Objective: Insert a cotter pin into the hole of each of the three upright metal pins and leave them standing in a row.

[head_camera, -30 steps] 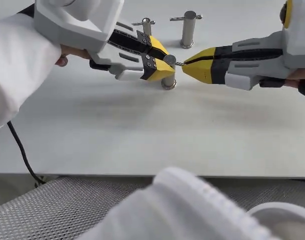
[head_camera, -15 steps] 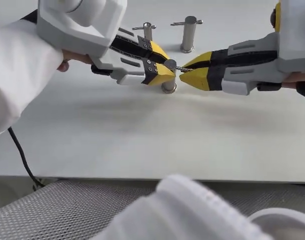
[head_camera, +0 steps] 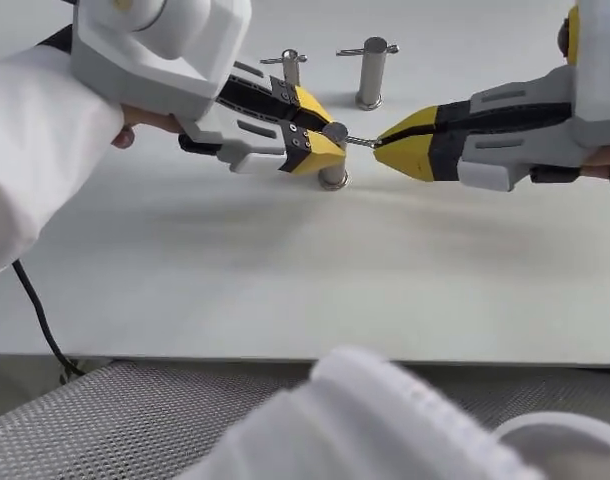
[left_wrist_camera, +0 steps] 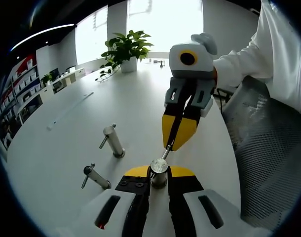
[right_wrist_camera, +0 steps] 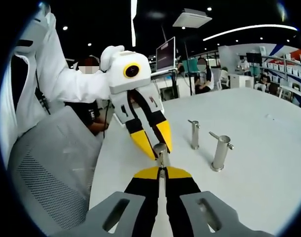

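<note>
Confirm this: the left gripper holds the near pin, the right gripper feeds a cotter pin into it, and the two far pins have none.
Wrong on the far pins: the head view shows the thin far pin and the thick far pin each carrying a cotter pin. The left gripper does hold the near pin, and the right gripper feeds the held cotter pin.

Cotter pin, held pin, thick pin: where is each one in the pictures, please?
cotter pin (head_camera: 361,142): head view, middle of its shaft.
held pin (left_wrist_camera: 159,165): left gripper view, its flat top.
thick pin (head_camera: 371,75): head view, middle of its body.
</note>
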Demonstrator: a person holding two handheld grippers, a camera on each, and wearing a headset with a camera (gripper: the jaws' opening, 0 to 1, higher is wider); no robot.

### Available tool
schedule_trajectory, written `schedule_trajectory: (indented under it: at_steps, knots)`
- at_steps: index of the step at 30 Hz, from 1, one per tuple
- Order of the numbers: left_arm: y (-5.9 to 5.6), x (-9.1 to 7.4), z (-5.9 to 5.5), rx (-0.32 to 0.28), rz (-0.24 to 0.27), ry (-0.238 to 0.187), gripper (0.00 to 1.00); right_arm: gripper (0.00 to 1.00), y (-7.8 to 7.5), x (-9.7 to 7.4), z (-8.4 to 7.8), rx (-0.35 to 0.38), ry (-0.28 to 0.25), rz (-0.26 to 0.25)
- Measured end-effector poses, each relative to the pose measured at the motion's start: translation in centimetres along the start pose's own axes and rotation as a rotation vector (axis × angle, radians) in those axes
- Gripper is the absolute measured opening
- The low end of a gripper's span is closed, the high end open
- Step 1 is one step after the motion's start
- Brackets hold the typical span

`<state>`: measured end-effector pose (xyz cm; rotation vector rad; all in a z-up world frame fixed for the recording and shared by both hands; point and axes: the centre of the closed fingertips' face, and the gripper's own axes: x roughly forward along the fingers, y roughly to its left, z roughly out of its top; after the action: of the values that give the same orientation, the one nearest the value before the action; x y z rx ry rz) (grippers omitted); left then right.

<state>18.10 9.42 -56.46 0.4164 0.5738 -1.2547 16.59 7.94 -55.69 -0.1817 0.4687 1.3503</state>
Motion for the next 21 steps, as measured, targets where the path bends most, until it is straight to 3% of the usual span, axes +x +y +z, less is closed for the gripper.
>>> schedule_trajectory:
  at_steps: [21]
  knots:
    - [-0.3, -0.3, 0.2, 0.020, -0.019, -0.011, 0.13, 0.00, 0.0, 1.9, 0.6, -0.100, 0.046, 0.052]
